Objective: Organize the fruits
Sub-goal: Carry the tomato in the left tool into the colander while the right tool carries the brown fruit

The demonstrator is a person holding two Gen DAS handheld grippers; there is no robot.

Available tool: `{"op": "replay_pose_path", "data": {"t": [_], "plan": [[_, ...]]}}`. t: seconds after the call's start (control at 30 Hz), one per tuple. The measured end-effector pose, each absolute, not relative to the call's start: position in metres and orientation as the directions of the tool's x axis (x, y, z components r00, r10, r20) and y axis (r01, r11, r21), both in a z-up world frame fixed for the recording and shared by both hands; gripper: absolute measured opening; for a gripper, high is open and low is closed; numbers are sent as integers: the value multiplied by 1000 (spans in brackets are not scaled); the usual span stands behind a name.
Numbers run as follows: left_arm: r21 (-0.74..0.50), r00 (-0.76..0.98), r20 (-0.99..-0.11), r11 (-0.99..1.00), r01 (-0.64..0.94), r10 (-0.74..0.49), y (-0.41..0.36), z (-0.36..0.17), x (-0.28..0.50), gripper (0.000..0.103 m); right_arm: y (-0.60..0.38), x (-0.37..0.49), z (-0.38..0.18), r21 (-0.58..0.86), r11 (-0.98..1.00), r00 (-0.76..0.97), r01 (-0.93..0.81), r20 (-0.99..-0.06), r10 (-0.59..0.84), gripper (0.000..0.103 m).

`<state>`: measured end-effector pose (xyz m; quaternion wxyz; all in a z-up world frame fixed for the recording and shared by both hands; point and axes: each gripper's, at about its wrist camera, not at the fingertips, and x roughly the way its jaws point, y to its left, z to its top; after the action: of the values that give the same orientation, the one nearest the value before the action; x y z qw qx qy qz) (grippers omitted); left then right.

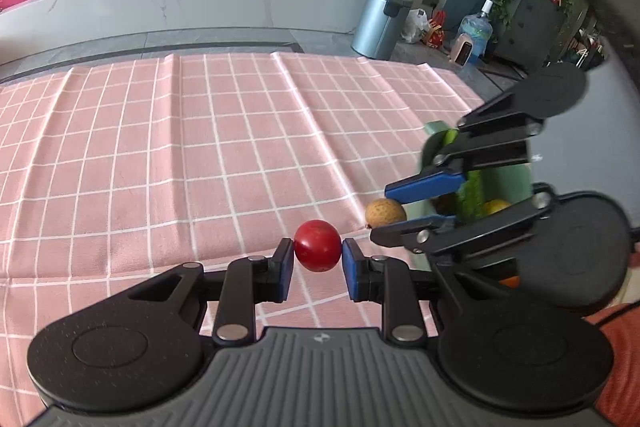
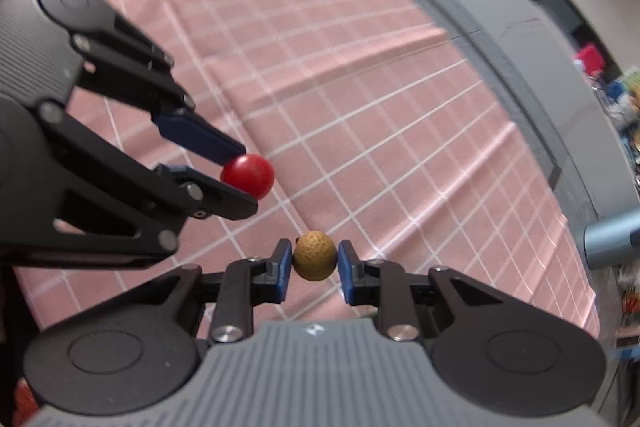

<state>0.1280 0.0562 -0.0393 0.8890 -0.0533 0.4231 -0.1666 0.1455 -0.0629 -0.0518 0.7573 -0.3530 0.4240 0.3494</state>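
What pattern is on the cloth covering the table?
Pink with a white grid of squares, on the tablecloth; it shows best in the left wrist view.

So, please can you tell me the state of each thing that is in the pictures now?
Left gripper: jaws shut on the red fruit.
Red fruit: held, off the cloth.
Right gripper: jaws shut on the brown fruit.
Brown fruit: held.
Green container: holds fruits, partly hidden.
Checked cloth: spread, creased.
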Motion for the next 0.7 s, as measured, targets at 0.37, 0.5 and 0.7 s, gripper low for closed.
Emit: {"op": "replay_pose_path", "data": {"t": [0.37,0.5,0.7], "plan": [[-223,597,-697,911,346,-397,11,-1,115,29,-153,102,-3,-187,735,550,-652,-783,289,20],[-212,582,-698,897,388,-417,-11,3,114,29,-193,93,0,-168,800,588,-576,-765,262,20],[-213,521,-717,857,469,-463,-45,-7,115,29,-245,86,-8,-138,864,602,-484,-769,215,20]]}}
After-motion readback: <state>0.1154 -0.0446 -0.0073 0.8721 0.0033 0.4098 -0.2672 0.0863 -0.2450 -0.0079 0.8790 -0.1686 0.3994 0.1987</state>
